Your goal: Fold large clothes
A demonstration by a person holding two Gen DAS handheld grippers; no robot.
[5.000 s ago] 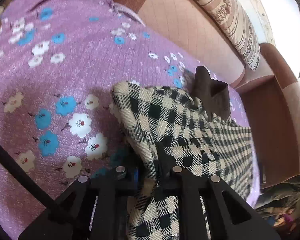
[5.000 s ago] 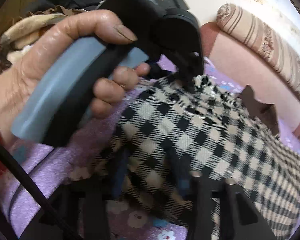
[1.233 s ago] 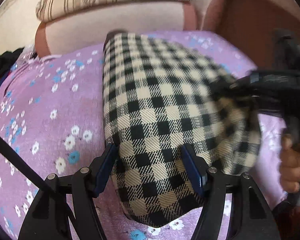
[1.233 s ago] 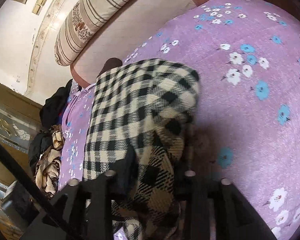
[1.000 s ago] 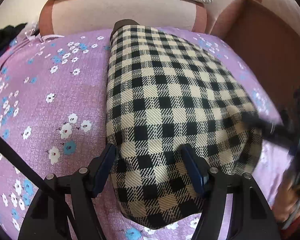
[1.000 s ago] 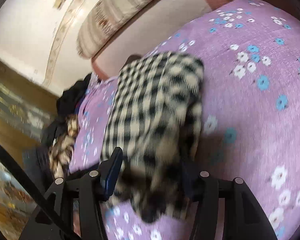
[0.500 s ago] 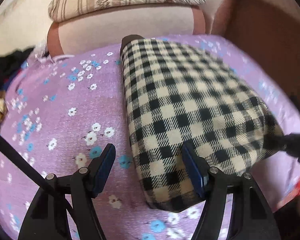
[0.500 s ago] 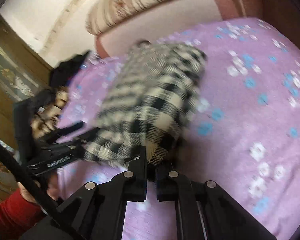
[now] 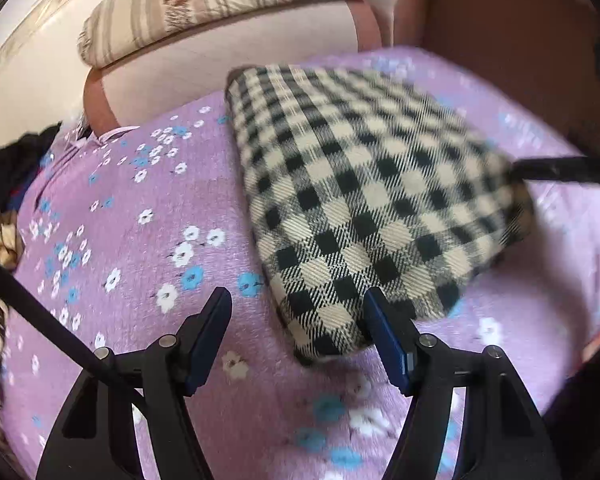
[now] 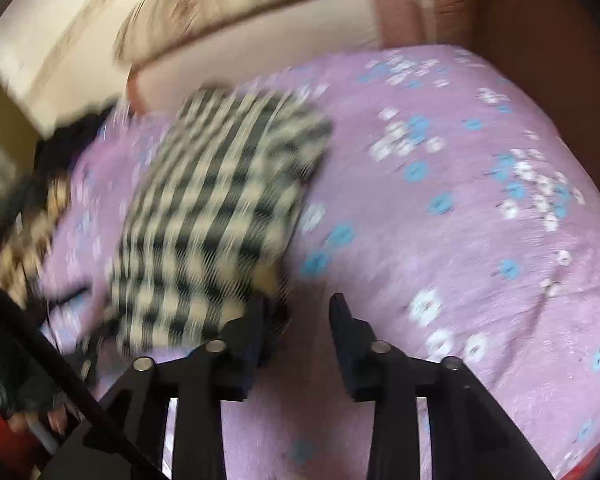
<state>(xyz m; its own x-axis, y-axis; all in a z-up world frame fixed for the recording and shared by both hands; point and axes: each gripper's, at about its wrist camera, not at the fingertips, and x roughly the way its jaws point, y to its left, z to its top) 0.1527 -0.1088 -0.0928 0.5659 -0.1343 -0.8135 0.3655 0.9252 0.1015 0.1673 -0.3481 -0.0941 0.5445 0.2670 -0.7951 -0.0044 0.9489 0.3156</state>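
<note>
A black-and-cream checked garment (image 9: 364, 200) lies folded into a thick rectangle on the purple flowered bedspread (image 9: 132, 248). My left gripper (image 9: 300, 320) is open and empty, its jaws wide apart just in front of the garment's near corner. In the blurred right wrist view the garment (image 10: 216, 208) lies to the left, and my right gripper (image 10: 298, 312) is open and empty beside its near right edge. The right gripper's fingers (image 9: 560, 168) show as a dark bar at the garment's right side in the left wrist view.
A striped bolster (image 9: 220, 4) rests on the pink headboard (image 9: 228, 68) at the back. A brown wooden side panel (image 9: 500, 28) stands at the right. Dark and patterned clothes (image 10: 32, 216) are piled at the bed's left edge.
Both grippers have let go of the checked garment and drawn back from it. The right gripper, shut half a second ago, now stands open. The garment lies folded on the bed.
</note>
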